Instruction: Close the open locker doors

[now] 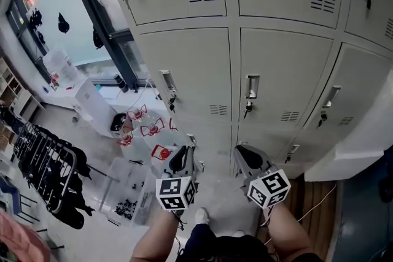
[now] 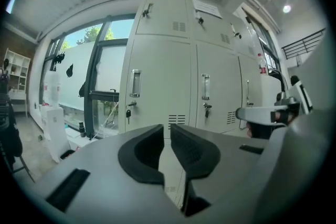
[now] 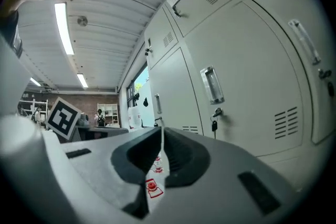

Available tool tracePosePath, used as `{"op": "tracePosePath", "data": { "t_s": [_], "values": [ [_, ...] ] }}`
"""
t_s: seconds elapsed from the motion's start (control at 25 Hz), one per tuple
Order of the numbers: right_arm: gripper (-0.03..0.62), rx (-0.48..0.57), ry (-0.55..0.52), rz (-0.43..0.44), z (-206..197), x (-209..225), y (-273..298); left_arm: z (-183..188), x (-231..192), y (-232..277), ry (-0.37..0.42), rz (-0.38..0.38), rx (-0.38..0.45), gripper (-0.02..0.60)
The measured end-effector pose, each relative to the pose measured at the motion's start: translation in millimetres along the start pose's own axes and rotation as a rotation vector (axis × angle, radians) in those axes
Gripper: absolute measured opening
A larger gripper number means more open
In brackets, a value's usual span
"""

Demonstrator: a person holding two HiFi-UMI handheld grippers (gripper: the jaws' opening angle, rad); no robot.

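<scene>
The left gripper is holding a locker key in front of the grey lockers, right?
No. The left gripper holds nothing: the left gripper view shows its jaws empty. The key hangs in a lock on the grey lockers.

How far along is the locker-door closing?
Done: the locker doors seen in both gripper views sit flush. In hand: nothing; the left gripper and right gripper hang clear of them, fingers nearly together and empty. Left: possibly the white panel jutting at the head view's lower right; cannot tell if it is an open door.
</scene>
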State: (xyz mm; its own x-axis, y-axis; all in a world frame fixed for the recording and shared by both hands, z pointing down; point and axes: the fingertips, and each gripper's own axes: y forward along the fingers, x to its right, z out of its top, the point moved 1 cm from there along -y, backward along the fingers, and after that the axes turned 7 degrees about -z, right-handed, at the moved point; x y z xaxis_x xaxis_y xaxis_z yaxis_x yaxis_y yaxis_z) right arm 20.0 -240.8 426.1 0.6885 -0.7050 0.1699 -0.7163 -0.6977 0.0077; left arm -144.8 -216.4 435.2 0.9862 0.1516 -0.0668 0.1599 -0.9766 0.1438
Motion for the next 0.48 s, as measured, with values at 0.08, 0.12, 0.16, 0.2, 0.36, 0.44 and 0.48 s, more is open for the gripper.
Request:
{"op": "tracePosePath", "data": {
  "t_s": [0.08, 0.12, 0.16, 0.2, 0.36, 0.44, 0.48],
  "values": [
    [0.002, 0.004, -0.03, 0.026, 9.7, -4.6, -13.6, 11.1, 15.8, -21.1, 0.016, 0.015, 0.019, 0.011],
    [0.002, 0.007, -0.043, 0.038, 14.2, -6.9, -18.9, 15.3, 23.1, -30.5, 0.025, 0.02, 0.025, 0.003],
    [0.002, 0.009, -0.051, 0.048, 18.2, -9.0, -23.7, 18.4, 30.0, -39.1, 0.034, 0.023, 0.028, 0.003],
    [0.002, 0.012, -0.052, 0.058, 21.9, -11.0, -27.8, 21.0, 36.4, -46.9, 0.039, 0.023, 0.031, 0.003],
    [0.002, 0.026, -0.027, 0.081, 33.6, -18.8, -39.8, 28.6, 54.4, -73.0, 0.022, -0.008, 0.055, 0.003],
    [0.002, 0.032, -0.014, 0.087, 37.0, -23.3, -44.5, 31.9, 58.2, -83.5, 0.001, -0.029, 0.07, 0.003],
    [0.002, 0.035, -0.014, 0.089, 38.1, -25.4, -47.4, 32.7, 59.1, -88.4, -0.005, -0.035, 0.074, 0.003]
  ]
}}
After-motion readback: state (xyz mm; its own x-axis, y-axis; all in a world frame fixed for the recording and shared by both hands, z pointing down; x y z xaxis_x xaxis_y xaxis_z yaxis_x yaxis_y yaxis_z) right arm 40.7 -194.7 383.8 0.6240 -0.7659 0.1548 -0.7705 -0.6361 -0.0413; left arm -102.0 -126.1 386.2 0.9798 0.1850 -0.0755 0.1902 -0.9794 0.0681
